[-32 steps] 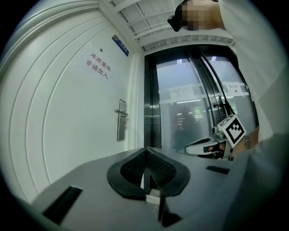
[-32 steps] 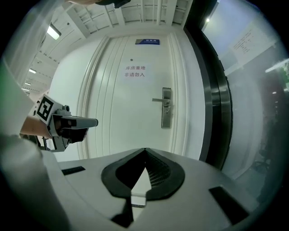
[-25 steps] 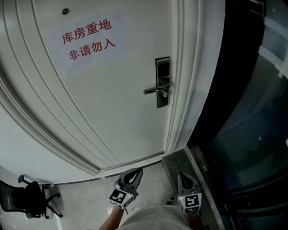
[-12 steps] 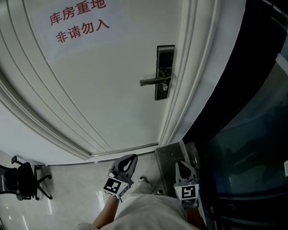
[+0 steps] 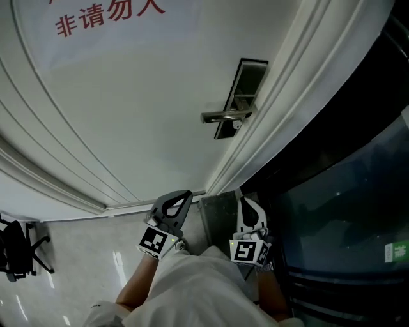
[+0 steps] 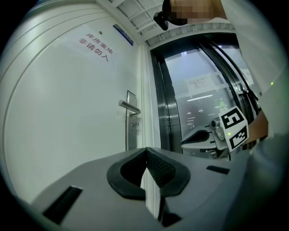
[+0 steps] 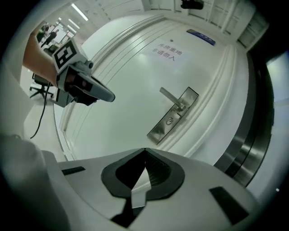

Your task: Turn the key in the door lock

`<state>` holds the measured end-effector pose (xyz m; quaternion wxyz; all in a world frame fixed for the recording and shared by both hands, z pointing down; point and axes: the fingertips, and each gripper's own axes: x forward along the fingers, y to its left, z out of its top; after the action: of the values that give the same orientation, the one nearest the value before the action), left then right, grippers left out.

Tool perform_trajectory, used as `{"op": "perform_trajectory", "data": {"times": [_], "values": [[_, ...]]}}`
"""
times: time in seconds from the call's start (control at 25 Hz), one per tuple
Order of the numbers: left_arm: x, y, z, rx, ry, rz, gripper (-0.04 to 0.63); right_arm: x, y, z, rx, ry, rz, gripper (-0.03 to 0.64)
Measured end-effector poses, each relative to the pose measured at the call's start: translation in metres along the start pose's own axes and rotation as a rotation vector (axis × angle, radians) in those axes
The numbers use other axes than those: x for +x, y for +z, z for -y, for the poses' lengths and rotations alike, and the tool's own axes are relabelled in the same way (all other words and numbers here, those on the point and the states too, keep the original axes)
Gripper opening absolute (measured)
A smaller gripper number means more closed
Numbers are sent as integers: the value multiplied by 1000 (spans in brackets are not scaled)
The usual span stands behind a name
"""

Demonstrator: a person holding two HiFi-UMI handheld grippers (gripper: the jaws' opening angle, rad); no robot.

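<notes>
A white door (image 5: 140, 102) carries a dark metal lock plate (image 5: 241, 89) with a lever handle (image 5: 222, 116). A small key (image 5: 236, 126) sits just under the lever. In the head view both grippers hang low, well short of the lock. My left gripper (image 5: 185, 194) is shut and holds nothing. My right gripper (image 5: 246, 203) is also shut and empty. In the left gripper view the lock plate (image 6: 131, 119) lies far ahead of the jaw tips (image 6: 146, 149). The right gripper view shows the plate (image 7: 174, 115) tilted, beyond its jaw tips (image 7: 145, 150).
A paper sign with red characters (image 5: 105, 16) is stuck on the door. A dark glass partition (image 5: 345, 191) runs along the right of the door frame. A metal threshold plate (image 5: 217, 223) lies on the floor between the grippers. An office chair (image 5: 16, 252) stands at the far left.
Both grippers have moved forward toward the door and sit higher in the head view. The lock has swung up and right in that view. The right gripper has rolled.
</notes>
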<state>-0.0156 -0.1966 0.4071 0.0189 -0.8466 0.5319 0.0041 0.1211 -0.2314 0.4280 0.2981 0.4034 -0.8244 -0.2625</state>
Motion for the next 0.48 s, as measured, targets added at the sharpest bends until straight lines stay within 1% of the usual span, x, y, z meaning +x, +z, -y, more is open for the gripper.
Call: {"op": "perform_trajectory", "data": {"times": [0.04, 0.12, 0.16, 0.24, 0.36, 0.48], "values": [[5, -3, -5, 6, 0, -23, 4, 7, 4, 4, -35, -14, -6, 2], [13, -10, -19, -2, 29, -68, 4, 19, 10, 12, -96, -33, -13, 2], [16, -11, -25, -13, 40, -73, 3, 24, 13, 16, -125, -38, -14, 2], [22, -7, -30, -26, 39, -56, 4, 31, 20, 26, -184, -50, -12, 2], [33, 3, -34, 1, 23, -25, 3, 44, 31, 49, -264, -78, -2, 2], [42, 15, -43, 12, 39, 4, 3, 61, 44, 66, -347, -76, 4, 2]]}}
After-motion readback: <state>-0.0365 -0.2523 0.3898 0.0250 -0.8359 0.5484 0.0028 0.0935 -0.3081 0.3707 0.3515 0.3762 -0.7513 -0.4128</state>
